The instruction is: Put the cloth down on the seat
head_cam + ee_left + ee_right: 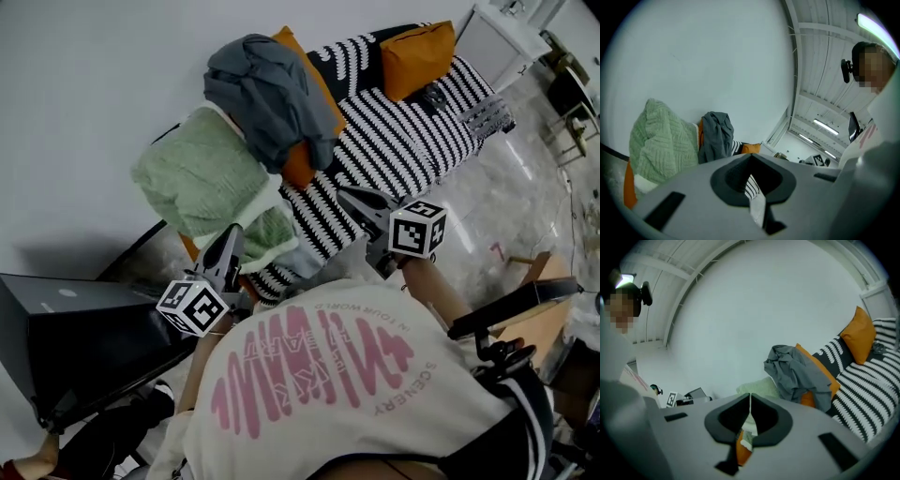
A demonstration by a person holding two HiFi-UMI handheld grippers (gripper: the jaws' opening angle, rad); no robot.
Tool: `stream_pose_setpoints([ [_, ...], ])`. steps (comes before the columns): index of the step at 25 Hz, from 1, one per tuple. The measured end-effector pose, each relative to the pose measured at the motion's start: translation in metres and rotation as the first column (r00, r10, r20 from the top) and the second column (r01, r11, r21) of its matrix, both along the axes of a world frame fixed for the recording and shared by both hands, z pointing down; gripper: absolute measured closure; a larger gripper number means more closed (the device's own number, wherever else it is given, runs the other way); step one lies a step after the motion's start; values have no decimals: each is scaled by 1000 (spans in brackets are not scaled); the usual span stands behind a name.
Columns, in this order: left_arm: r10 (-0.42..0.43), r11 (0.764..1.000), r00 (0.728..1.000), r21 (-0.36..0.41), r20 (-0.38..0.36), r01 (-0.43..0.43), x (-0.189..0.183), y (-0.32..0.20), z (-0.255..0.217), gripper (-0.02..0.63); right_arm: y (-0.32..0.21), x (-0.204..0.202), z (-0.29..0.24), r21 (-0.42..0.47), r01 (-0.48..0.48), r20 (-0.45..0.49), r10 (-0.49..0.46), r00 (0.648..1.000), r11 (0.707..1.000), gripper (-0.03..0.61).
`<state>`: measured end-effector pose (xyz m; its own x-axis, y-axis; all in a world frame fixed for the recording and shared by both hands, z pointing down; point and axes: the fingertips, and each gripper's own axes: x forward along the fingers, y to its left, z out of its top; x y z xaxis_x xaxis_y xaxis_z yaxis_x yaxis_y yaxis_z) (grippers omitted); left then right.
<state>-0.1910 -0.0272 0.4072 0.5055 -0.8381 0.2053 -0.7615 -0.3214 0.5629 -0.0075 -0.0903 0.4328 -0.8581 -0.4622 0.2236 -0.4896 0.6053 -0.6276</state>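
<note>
Fingers on the left gripper (751, 157) and the right gripper (750, 395) are pressing together, holding nothing. Well apart from them, the grey cloth (267, 94) is lying crumpled and soft, draping over an orange cushion (298, 169) on the sofa (403, 141), whose cover is showing black-and-white stripes, beside a green knitted blanket (197, 173). Pink lettering on the person's white shirt (319, 375) is reading "IN YOUR WORLD".

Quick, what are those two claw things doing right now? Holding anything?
Left gripper: closed, nothing between its jaws.
Right gripper: closed, nothing between its jaws.
</note>
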Motion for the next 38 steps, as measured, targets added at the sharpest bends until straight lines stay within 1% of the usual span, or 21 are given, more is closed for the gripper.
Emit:
stream_pose_setpoints([
  [2, 10, 1000, 1000, -10, -7, -10, 15, 6, 10, 606, -3, -2, -1, -9, 16, 37, -15, 999, 1000, 558],
  [3, 7, 1000, 1000, -19, -17, -8, 22, 9, 15, 606, -3, -3, 0, -12, 26, 35, -26, 999, 1000, 558],
  [6, -13, 998, 998, -65, -56, 10, 39, 19, 29, 606, 1, -2, 3, 7, 84, -27, -84, 996, 996, 558],
  [8, -33, 995, 997, -96, -67, 26, 43, 25, 38, 606, 5, -1, 8, 26, 114, -78, -112, 991, 993, 558],
  [14, -103, 986, 992, -138, -66, 94, 38, 39, 53, 606, 12, -6, 24, 19, 154, -127, -150, 981, 988, 560],
  [17, -126, 981, 989, -160, -77, 112, 36, 44, 58, 606, 16, -5, 31, 25, 170, -159, -164, 974, 985, 560],
  [20, -133, 979, 988, -165, -81, 118, 36, 48, 59, 606, 16, -1, 35, 5, 154, -143, -151, 978, 988, 560],
  [23, -126, 981, 988, -158, -85, 112, 39, 51, 60, 606, 15, 4, 39, -22, 129, -117, -131, 984, 991, 562],
  [25, -111, 983, 990, -159, -84, 96, 43, 51, 60, 606, 17, 7, 41, -28, 123, -115, -126, 985, 992, 565],
  [30, -81, 984, 994, -167, -73, 68, 49, 52, 62, 606, 22, 10, 49, -36, 130, -135, -134, 982, 991, 566],
  [34, -52, 985, 997, -165, -59, 42, 52, 51, 64, 606, 24, 10, 52, -43, 140, -136, -145, 980, 989, 567],
  [38, -41, 987, 998, -157, -53, 32, 54, 50, 64, 606, 24, 10, 56, -55, 145, -134, -151, 979, 988, 568],
])
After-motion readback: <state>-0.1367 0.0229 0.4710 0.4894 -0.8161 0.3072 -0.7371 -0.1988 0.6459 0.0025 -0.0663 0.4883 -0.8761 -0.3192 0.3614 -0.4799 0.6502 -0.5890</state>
